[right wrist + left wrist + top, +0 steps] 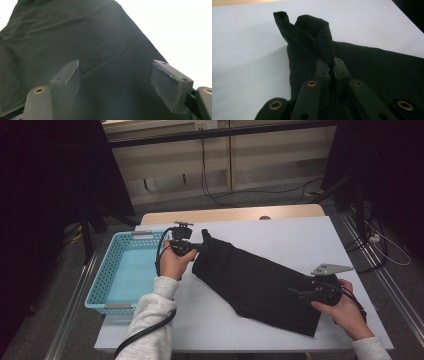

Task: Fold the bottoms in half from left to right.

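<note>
The light-blue perforated plastic basket [102, 285] sits beside the matte black cloth [260, 285]; left gripper [204, 246] pinches its bunched, upright corner; right gripper [295, 292] gapes wide over smooth fabric, gripping nothing.

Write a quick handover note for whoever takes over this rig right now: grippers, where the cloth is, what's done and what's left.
Left gripper: shut on a pinched corner of the black cloth, at its far-left end beside the blue basket.
Right gripper: jaws open, over the cloth's near-right end, not gripping.
Cloth: mostly flat on the white table, lying diagonally.
Done: one corner gripped.
Left: likely grip the right end, then fold or move the cloth.
</note>
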### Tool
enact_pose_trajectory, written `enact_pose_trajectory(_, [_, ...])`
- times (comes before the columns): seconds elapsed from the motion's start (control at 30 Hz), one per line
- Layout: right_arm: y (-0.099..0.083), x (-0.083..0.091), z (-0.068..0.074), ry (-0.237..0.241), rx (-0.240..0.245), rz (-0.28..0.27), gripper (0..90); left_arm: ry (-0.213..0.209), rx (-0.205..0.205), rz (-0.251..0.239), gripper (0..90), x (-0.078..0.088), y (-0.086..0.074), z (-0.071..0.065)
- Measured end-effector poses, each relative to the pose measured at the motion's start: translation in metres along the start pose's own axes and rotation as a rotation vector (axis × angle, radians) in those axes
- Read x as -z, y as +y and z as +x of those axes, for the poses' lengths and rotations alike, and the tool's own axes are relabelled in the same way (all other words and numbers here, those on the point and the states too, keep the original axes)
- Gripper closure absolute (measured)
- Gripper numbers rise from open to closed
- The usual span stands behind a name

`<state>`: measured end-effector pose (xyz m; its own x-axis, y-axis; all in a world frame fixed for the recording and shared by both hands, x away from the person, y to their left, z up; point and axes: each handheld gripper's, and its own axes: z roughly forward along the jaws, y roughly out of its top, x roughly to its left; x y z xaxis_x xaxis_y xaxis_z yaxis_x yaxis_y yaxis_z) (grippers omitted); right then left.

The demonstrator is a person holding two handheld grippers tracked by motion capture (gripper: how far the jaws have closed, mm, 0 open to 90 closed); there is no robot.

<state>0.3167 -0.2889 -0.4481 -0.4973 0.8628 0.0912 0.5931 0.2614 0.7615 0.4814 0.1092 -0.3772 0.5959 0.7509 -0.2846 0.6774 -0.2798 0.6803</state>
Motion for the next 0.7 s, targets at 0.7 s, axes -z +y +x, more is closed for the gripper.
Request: enact_pose_trajectory(0.7, [0.0026, -0.0021, 0.0026, 0.008, 0.007, -0.005, 23.8, -0.028, -0.022, 0.022, 85.0, -0.0068, -0.0083, -0.007])
